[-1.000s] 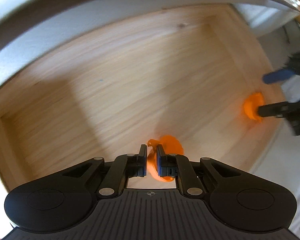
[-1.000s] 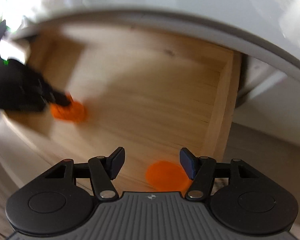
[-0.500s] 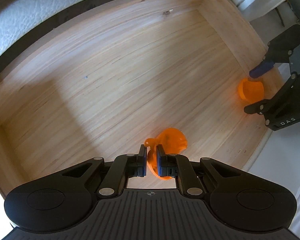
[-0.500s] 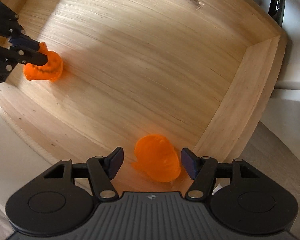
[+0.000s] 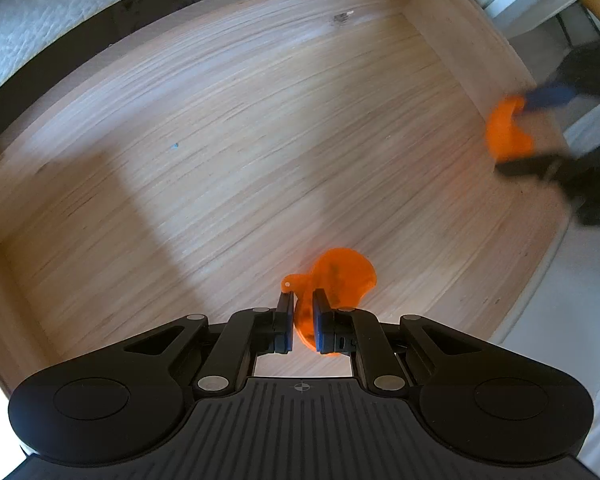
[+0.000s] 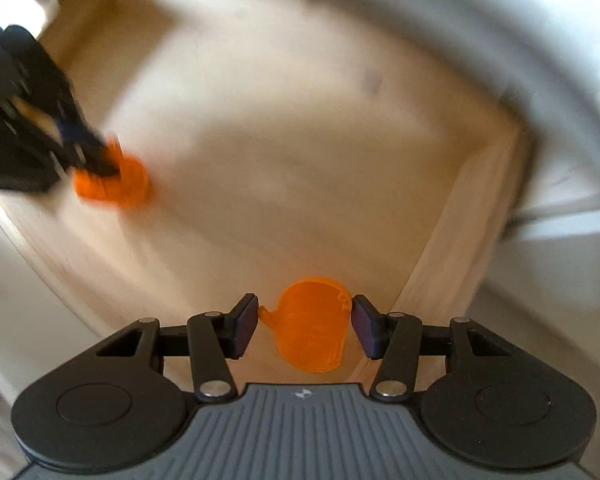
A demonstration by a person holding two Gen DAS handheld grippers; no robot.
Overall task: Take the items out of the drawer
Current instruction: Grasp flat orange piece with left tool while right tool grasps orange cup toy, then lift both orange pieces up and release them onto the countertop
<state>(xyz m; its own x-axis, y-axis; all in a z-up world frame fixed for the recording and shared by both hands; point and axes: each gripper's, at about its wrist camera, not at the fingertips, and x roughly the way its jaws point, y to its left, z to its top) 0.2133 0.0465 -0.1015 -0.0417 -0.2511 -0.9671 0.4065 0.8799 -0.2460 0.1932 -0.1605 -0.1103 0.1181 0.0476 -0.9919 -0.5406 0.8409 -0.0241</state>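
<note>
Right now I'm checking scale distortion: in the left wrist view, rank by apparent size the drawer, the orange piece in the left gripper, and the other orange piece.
1. Drawer, by far.
2. Gripped orange piece.
3. Far orange piece: blurred and farther away, so this ranking is unsure.

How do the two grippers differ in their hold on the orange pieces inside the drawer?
The left gripper is shut on its orange piece; the right gripper is closing with its orange piece between the jaws, small gaps showing. The left pinches a thin edge; the right spans the whole width. Both work inside the wooden drawer.
</note>
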